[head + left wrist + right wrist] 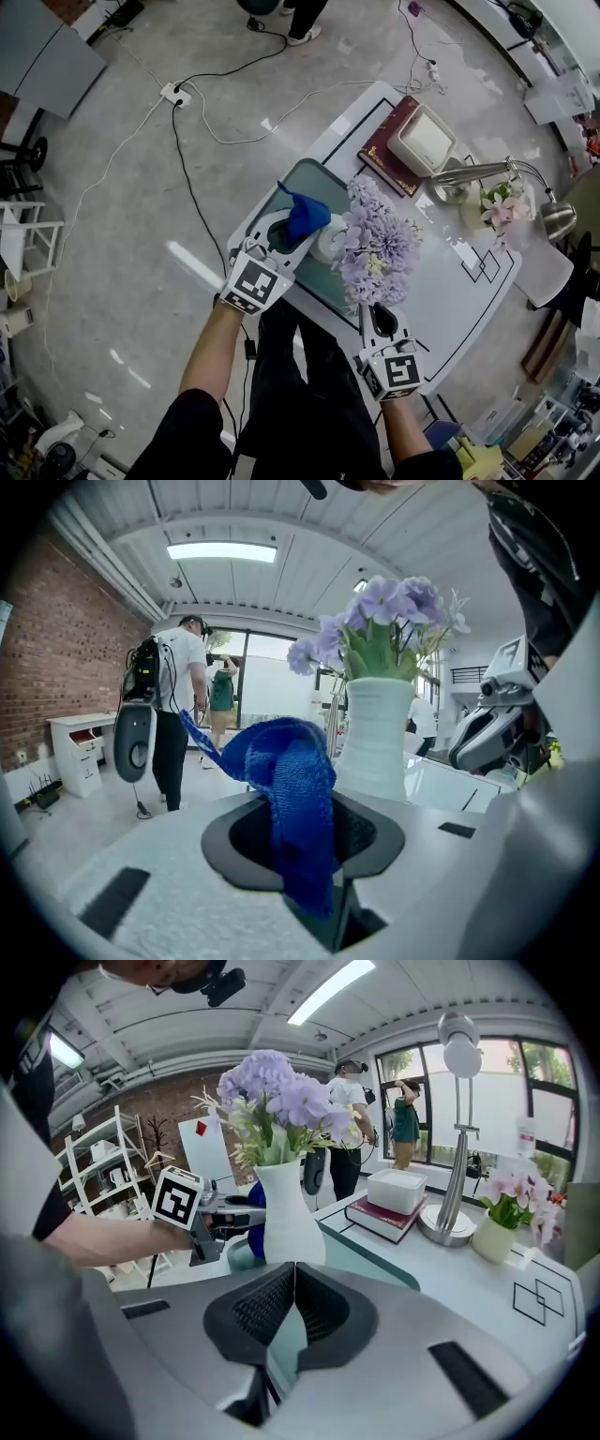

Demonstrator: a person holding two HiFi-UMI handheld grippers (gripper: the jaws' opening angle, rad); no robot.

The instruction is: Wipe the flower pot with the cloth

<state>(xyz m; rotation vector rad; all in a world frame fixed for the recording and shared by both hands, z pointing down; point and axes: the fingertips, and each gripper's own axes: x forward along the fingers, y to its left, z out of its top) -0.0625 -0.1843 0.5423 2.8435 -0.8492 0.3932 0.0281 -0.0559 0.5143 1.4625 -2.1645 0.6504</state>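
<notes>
blue cloth [307, 214] in left gripper [289, 232], beside white flower pot [328, 247]

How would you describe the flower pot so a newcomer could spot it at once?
On the white table, find the teal mat. The flower pot stands on it: a white ribbed vase of purple blooms, beside the blue cloth in the left claw, unlike the squat pot of pink flowers by the lamp.

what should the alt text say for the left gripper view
The left gripper is shut on a blue cloth, with a white pot of purple flowers close behind it. The right gripper shows at the right past the pot, and people stand far back in the room.
</notes>
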